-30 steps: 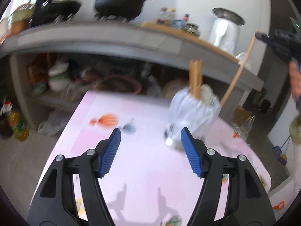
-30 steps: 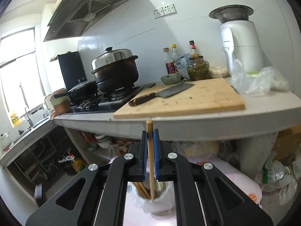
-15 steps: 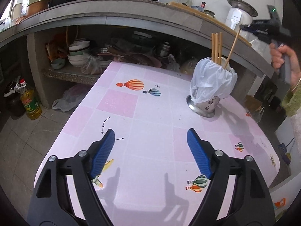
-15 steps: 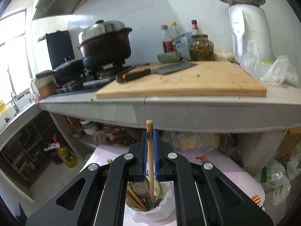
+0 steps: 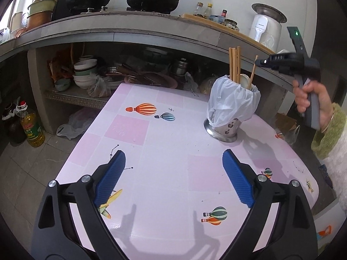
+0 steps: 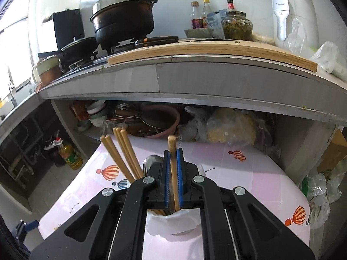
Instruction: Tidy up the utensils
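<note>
Right tongs (image 6: 173, 178) around chopstick (image 6: 172, 151) in holder (image 5: 227, 127)

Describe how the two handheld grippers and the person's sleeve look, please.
Both the left gripper and the right gripper have black angular frames with silver rivets and ribbed blue pads. A green light glows on the right one. The sleeve is fuzzy green knit.

The tabletop (image 5: 164, 173) is showing pale pink squares dotted with striped orange and teal balloons. Black tongs (image 5: 173, 173) are wearing ribbed blue pads (image 5: 112, 173). Tan chopsticks (image 5: 234, 65) are rising from a steel holder (image 5: 225, 130) lined with a white bag (image 5: 229, 101). A green cuff (image 5: 329, 134) is showing at far right.
</note>
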